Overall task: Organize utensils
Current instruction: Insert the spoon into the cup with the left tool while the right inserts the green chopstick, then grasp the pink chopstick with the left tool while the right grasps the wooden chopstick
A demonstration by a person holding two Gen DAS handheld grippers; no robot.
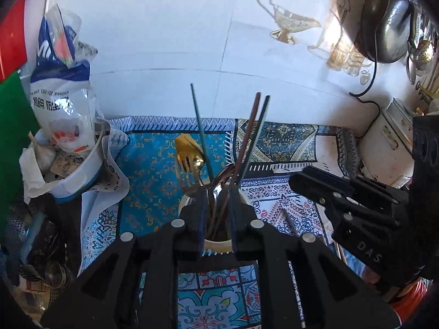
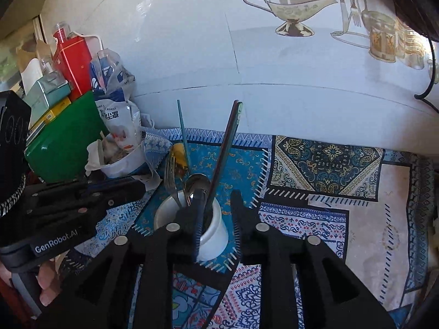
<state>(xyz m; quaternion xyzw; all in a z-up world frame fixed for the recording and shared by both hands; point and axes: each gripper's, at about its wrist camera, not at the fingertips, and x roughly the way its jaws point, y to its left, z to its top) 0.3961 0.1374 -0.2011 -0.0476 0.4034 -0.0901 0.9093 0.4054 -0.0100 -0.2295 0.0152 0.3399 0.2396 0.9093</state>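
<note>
A white utensil cup [image 1: 216, 244] [image 2: 215, 235] stands on the patterned cloth, holding chopsticks [image 1: 253, 137] [image 2: 223, 148], a silver spoon [image 2: 197, 183], a fork [image 2: 170, 170] and a gold spoon [image 1: 189, 153]. My left gripper [image 1: 216, 194] hovers over the cup with its fingers apart, around the utensil stems, gripping nothing that I can see. My right gripper [image 2: 216, 200] is open just above the cup's right side; it also shows in the left wrist view [image 1: 296, 181]. One more chopstick [image 1: 289, 222] lies on the cloth right of the cup.
A white bowl of scraps [image 2: 120, 164], a plastic bag [image 1: 63, 104], green [image 2: 63, 142] and red boxes [image 2: 74, 63] crowd the left. A tiled wall is behind. A wok [image 1: 384, 22] hangs at right above a white appliance [image 1: 384, 148].
</note>
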